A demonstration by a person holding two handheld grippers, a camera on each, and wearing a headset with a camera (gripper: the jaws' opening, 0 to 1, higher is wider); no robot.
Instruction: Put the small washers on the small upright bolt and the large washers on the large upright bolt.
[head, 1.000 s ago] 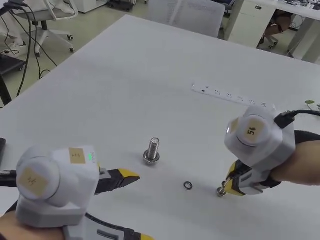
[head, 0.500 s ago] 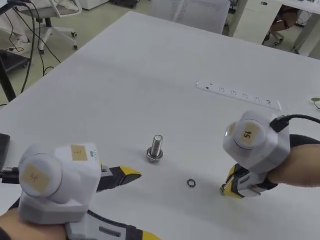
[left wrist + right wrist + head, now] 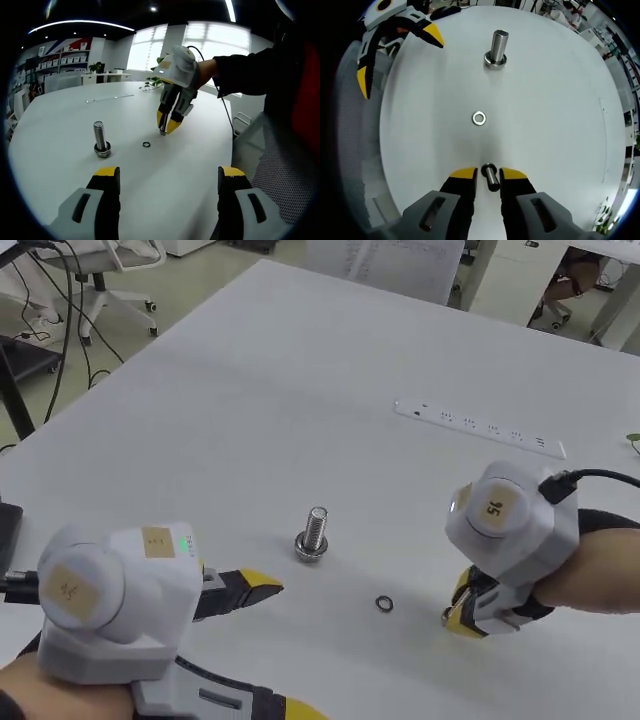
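One loose piece is left to place, as far as the table shows, so the job looks near its end. Farthest left of the large bolt, the left gripper hovers with its jaws wide apart and nothing between them, pointing toward that bolt. The large bolt itself stands upright, and a metal ring sits around its foot. This is probably a large washer already threaded on, though how many are stacked there cannot be told. Just right of the large bolt and a little nearer the person, a small washer lies flat on the bare surface, touching nothing. Farther right of the large bolt, the right gripper has its jaws drawn narrow on either side of the small bolt. Whether they actually pinch it cannot be told, and no washer is visible on its shaft. What remains, by this reading, is to get the small washer onto the small bolt. No tray or box is present, and the two bolts are the only holders
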